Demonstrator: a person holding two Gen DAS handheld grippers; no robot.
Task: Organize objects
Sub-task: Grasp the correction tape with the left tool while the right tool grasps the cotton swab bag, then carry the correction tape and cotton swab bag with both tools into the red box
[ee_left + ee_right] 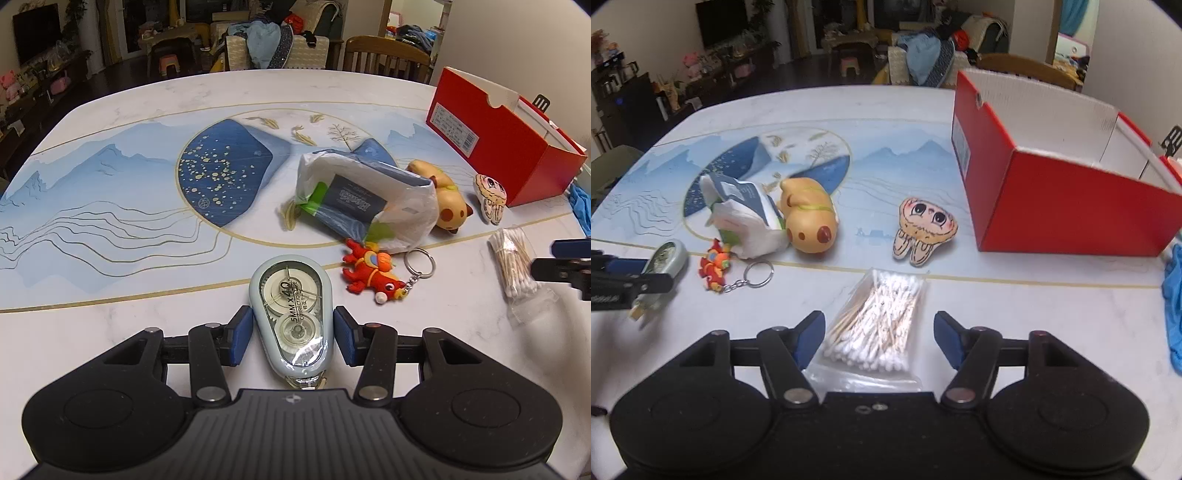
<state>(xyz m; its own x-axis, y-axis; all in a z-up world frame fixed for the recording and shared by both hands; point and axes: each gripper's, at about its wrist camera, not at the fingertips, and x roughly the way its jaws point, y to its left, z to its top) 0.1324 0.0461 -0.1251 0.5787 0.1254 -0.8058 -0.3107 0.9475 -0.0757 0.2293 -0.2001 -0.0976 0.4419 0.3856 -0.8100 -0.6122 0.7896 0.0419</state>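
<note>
Cotton swabs [877, 325] in a clear bag are framed by the wide-spread pads of the right gripper [879, 338] (none touching), long axis running away toward the red box [1067, 218]. Correction tape [291, 325] is clamped in the left gripper [293, 334], farther off.

The right hand-held gripper [879, 338] straddles a bag of cotton swabs [877, 325], pads clear of it.

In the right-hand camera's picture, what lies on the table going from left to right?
Correction tape → red keychain toy → white plastic bag → tan animal toy → bag of cotton swabs → cartoon-face charm → red box → blue cloth.
</note>
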